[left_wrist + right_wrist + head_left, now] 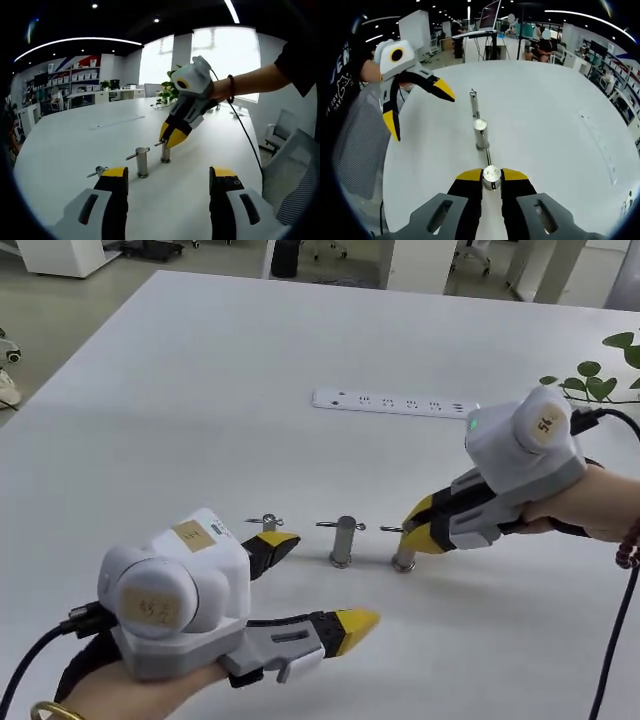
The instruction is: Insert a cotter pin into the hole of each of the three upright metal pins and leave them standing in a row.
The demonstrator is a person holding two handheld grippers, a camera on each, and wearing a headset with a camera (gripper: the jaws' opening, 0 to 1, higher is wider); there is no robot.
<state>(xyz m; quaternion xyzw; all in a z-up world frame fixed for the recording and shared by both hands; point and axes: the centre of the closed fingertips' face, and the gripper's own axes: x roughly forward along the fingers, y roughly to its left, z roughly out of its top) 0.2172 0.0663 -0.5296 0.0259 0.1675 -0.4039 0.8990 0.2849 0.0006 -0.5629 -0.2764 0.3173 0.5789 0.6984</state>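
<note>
Right claw [416,532] pinching right pin [404,561] at its head, one jaw on each side in the right gripper view. Left claw [317,581] spread wide, holding nothing, low over the bench [200,420].

Three pins upright in a row mid-bench: left pin [268,529], mid pin [343,541], right pin. Cotter [326,525] through the mid pin head. Similar wire at the left and right pins; seating at the right pin partly hidden by the claw tips.

Task judged near done, with only release of the right pin outstanding.

Risks:
- Right pin tipped on release, through uneven jaw opening or a lift before full let-go. Tall body on a small foot, so likely easy to topple.
- Cotter at right pin dragged back out by a jaw tip catching the wire during retreat.
- Knock-on fall: pins near each other, so a toppling right pin could strike the mid pin.
- Left pin struck by the far jaw of the left claw, just beside it; any sweep toward the row enough.

Surroundings: power strip [395,402] well behind the row, plant [598,380] at the far right, cable [617,640] hanging from the right claw, apart from the pins. Nothing between claws and row. Retreat path up and to the right looks open.
</note>
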